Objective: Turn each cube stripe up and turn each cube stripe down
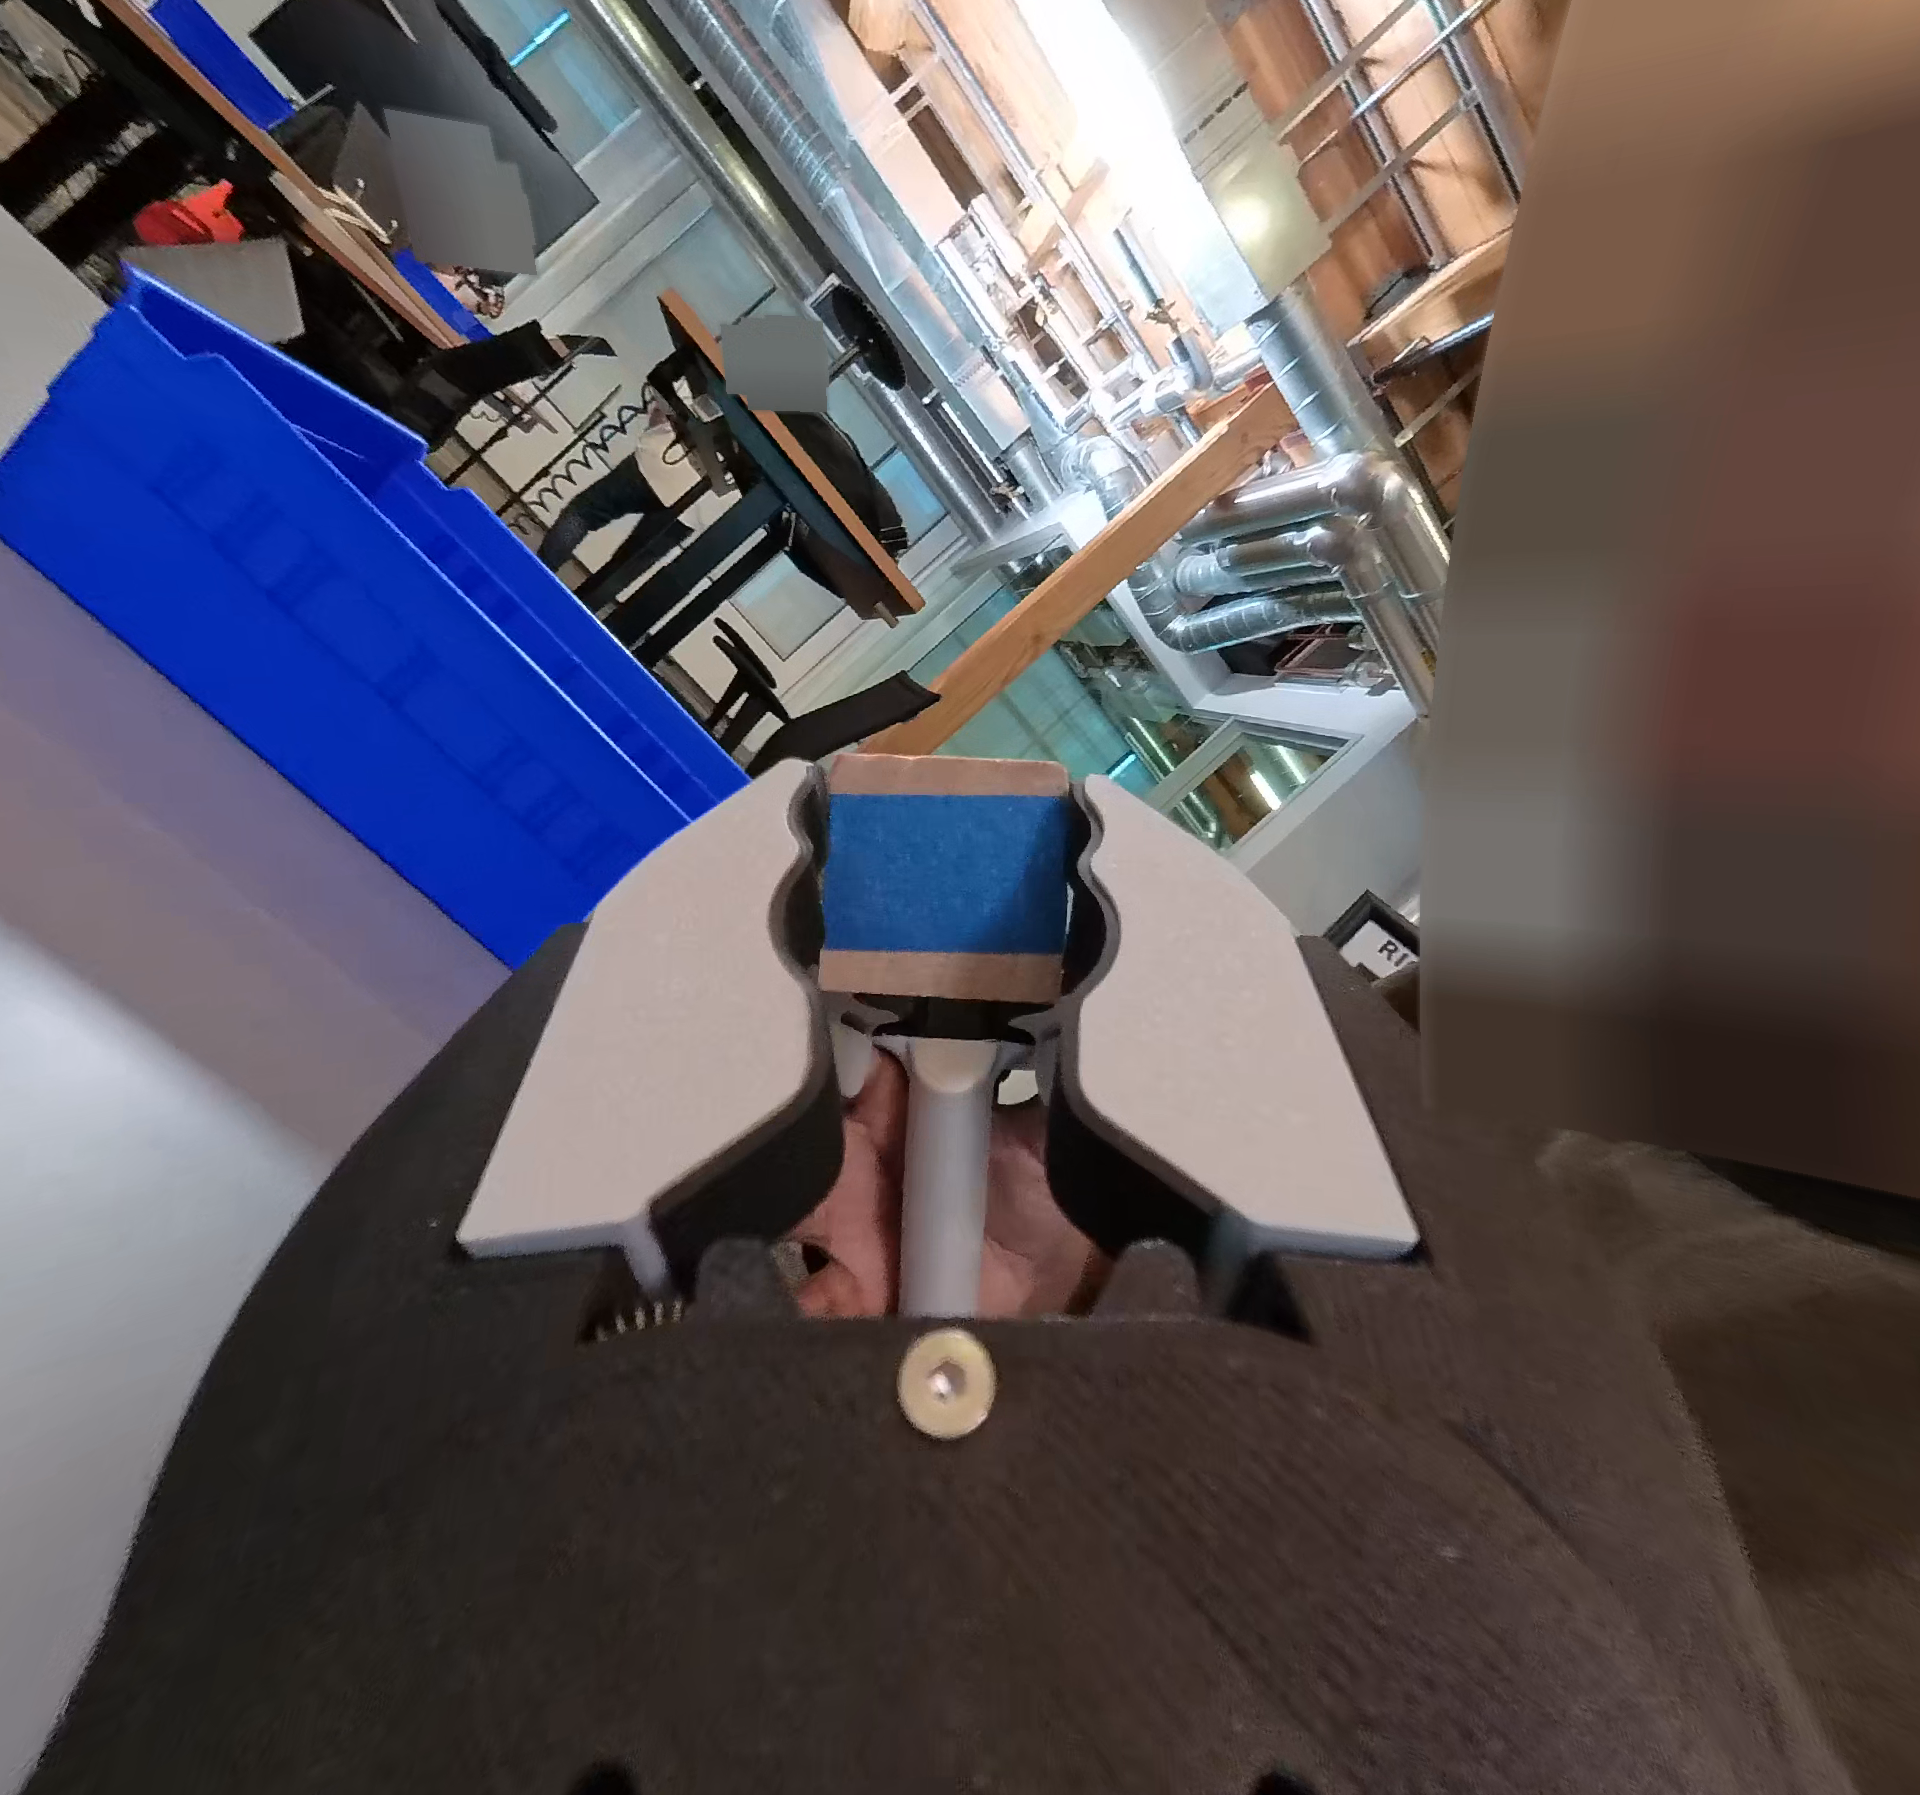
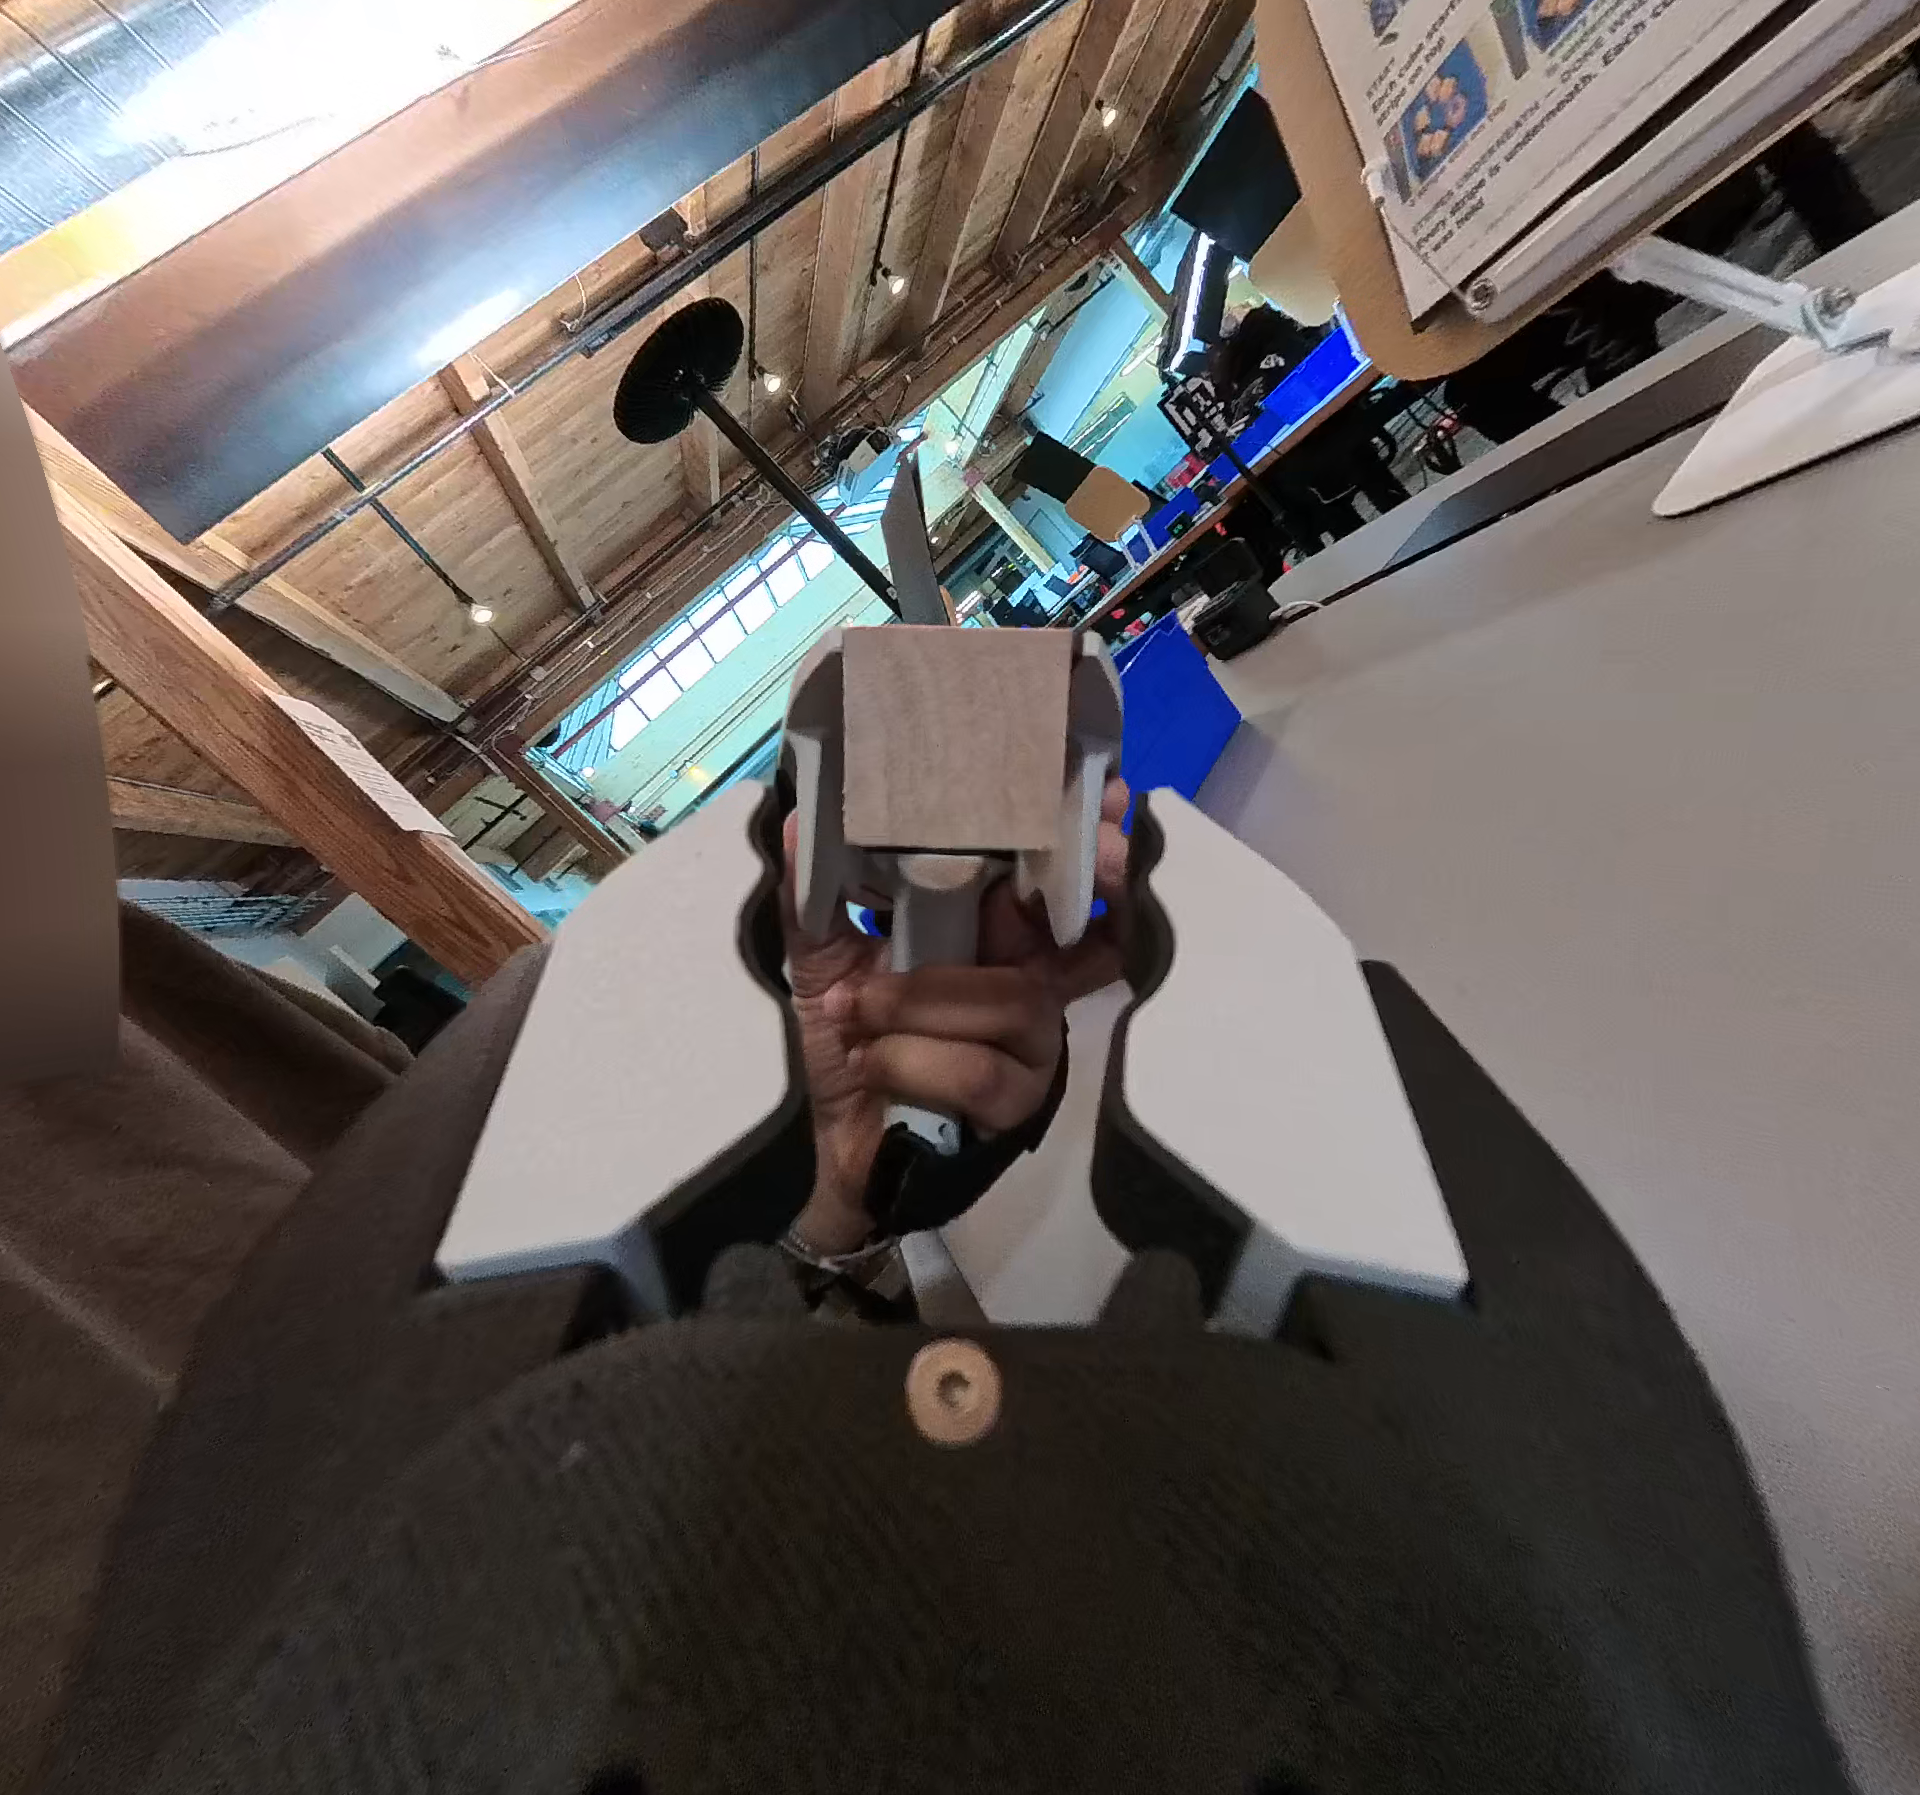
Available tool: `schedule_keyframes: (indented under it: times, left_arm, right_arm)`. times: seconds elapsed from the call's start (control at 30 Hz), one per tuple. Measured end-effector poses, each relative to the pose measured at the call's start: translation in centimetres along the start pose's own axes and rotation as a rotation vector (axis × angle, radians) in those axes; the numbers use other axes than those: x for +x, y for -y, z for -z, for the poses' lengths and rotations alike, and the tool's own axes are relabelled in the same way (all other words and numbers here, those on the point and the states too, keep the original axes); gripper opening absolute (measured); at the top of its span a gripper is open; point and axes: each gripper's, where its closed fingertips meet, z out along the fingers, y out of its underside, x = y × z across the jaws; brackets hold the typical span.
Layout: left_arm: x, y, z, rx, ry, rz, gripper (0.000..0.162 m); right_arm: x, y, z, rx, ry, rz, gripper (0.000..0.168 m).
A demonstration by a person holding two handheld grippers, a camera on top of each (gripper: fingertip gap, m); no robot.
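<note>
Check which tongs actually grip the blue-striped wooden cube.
The left tongs: their fingers press both sides of the blue-striped wooden cube. The right tongs stand open, wider than the cube.

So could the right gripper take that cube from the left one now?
Probably yes: the right gripper is open, and the wooden cube in the left gripper sits just beyond its fingertips, nothing between.
</note>
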Motion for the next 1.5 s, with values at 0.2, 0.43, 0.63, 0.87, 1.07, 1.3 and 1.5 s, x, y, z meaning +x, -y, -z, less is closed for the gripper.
schedule_keyframes:
  times: [0.2,0.43,0.63,0.87,1.07,1.3,1.5]
  left_arm:
    - [0.3,-0.9,-0.4,-0.007,-0.033,0.038,0.044]
    - [-0.9,-0.7,-0.1,0.014,0.06,-0.008,0.071]
    - [-2.1,0.3,1.2,0.005,0.18,-0.139,0.084]
    - [-3.4,-0.7,1.7,-0.061,0.247,-0.168,0.083]
    - [-4.6,-0.4,2.6,-0.076,0.291,-0.152,0.082]
    - [-5.8,-0.3,3.4,-0.086,0.351,-0.166,0.082]
    - [-6.3,-0.7,3.7,-0.104,0.362,-0.153,0.081]
  right_arm:
    - [-0.4,-0.1,-0.4,0.004,0.008,0.029,0.044]
    - [-0.8,0.8,-0.3,0.022,0.004,0.099,0.043]
    - [-0.8,9.3,1.3,0.101,-0.11,0.413,0.043]
    - [12.4,23.1,6.8,-0.026,-0.756,0.904,0.044]
    - [27.0,21.1,10.8,-0.284,-1.025,0.562,0.044]
    - [30.9,18.2,10.9,-0.47,-1.105,0.535,0.044]
    - [31.7,17.7,10.7,-0.468,-1.092,0.526,0.044]
